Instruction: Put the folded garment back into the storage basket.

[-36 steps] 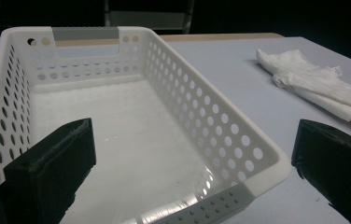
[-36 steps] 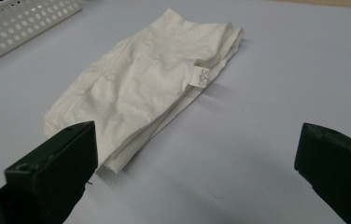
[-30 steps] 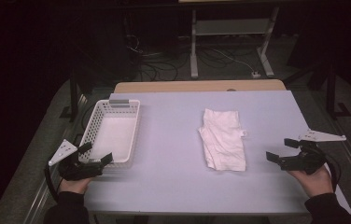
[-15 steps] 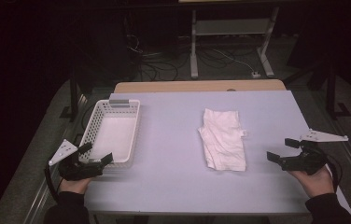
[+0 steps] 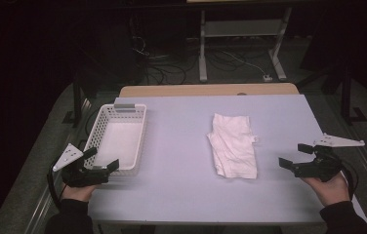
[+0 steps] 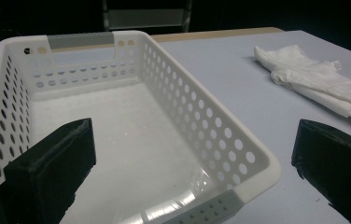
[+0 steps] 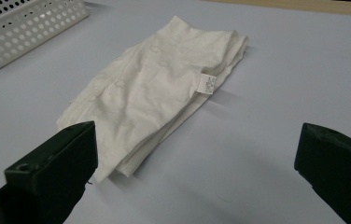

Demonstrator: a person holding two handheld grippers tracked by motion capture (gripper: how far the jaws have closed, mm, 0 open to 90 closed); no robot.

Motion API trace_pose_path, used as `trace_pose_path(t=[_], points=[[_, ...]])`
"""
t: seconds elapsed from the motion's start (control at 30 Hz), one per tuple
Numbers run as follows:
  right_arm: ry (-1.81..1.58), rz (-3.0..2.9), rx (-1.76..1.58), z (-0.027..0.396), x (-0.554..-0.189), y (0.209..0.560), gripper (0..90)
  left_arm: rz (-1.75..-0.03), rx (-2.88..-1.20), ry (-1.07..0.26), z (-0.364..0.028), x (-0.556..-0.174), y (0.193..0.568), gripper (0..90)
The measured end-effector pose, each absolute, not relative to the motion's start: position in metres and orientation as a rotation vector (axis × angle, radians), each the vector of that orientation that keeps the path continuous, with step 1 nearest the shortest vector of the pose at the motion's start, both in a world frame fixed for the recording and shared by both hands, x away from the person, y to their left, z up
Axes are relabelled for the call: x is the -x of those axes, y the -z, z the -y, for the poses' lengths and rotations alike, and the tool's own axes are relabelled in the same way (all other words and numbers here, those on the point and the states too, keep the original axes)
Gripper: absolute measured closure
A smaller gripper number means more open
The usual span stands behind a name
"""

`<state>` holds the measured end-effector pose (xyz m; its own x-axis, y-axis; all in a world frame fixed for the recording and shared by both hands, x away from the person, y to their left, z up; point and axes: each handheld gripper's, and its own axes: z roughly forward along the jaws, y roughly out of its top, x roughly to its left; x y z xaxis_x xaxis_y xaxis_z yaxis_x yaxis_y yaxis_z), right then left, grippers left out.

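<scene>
One white cloth [image 5: 234, 146] lies folded right of the table's [image 5: 181, 195] middle. One basket [image 5: 117, 139] sits along the left edge. Two grippers, left [image 5: 104, 160] and right [image 5: 295, 155], hover at the near corners, jaws wide, holding nothing.

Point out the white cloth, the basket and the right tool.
white cloth [image 5: 234, 146], high view, middle of the folded fabric.
basket [image 5: 141, 130], high view, its right wall.
right tool [image 5: 296, 156], high view, midway between its open fingertips.
</scene>
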<state>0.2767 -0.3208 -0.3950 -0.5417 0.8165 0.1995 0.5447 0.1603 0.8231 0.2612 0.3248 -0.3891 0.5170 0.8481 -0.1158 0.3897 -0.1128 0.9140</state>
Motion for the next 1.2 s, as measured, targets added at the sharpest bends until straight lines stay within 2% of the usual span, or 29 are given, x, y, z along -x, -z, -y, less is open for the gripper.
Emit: trace_pose_path(t=[1.2], points=[[-1.280, -2.220, -1.253, 0.307, -0.288, 0.363, 0.0, -0.963, -1.814, -0.518, -0.295, -0.292, 0.349, 0.0]])
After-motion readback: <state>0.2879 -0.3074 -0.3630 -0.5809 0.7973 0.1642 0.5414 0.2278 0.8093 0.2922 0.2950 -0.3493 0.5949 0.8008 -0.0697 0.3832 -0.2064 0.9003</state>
